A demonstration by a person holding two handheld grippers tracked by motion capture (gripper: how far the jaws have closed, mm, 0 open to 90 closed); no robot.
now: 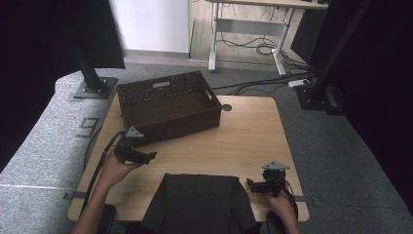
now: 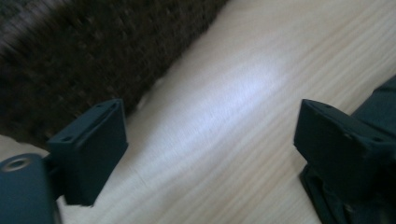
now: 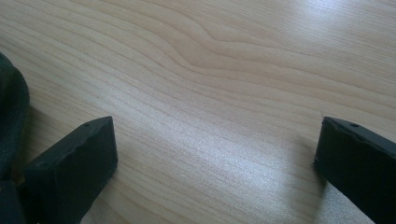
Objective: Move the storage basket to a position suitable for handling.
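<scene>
Dark cloth [image 1: 199, 202] lies between both empty, wide-apart tongs [image 1: 152, 156] [image 1: 249, 184]; no writing legible.

The right gripper [image 3: 215, 163] looks down on bare, pale wooden table [image 3: 224, 70], its grain running across the frame. Its two black jaws stand wide apart, one at the lower left, one at the lower right, with nothing between them. A dark cloth [image 3: 10, 121] edges in at the left border.

Rectangular woven wicker basket [image 1: 168, 105] beyond left gripper [image 1: 146, 157]: dark brown, fine weave. Folded garment [image 1: 199, 202] between grippers: dark charcoal. Wooden table [image 1: 243, 141]: pale, wavy grain.
</scene>
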